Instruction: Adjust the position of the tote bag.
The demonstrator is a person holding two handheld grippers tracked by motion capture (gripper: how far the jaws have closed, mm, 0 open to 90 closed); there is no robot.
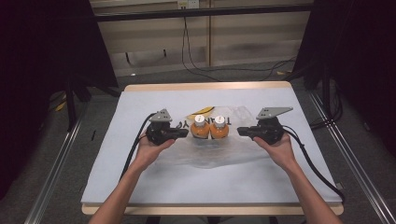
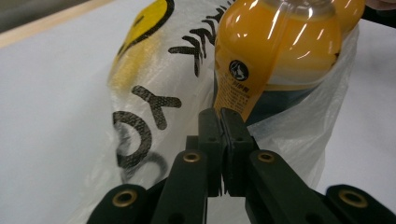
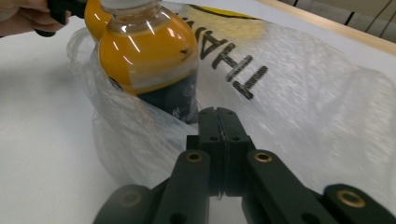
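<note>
Two bottles of orange drink with white caps (image 1: 200, 127) (image 1: 219, 127) stand side by side inside a clear plastic bag (image 1: 210, 156) with black letters and a yellow print. My left gripper (image 1: 186, 133) meets the bag from the left and my right gripper (image 1: 240, 131) from the right. In the left gripper view the jaws (image 2: 223, 114) are pressed together on the bag's film (image 2: 149, 93), just before a bottle (image 2: 280, 46). In the right gripper view the jaws (image 3: 218, 113) are likewise shut on the film (image 3: 289, 93) beside a bottle (image 3: 144, 51).
A pale cloth (image 1: 187, 182) covers the wooden table (image 1: 210, 87). Black cables (image 1: 317, 170) trail from both grippers toward the front edge. Dark stands and floor cables lie beyond the far edge. The other hand (image 3: 23, 16) shows behind the bottles in the right gripper view.
</note>
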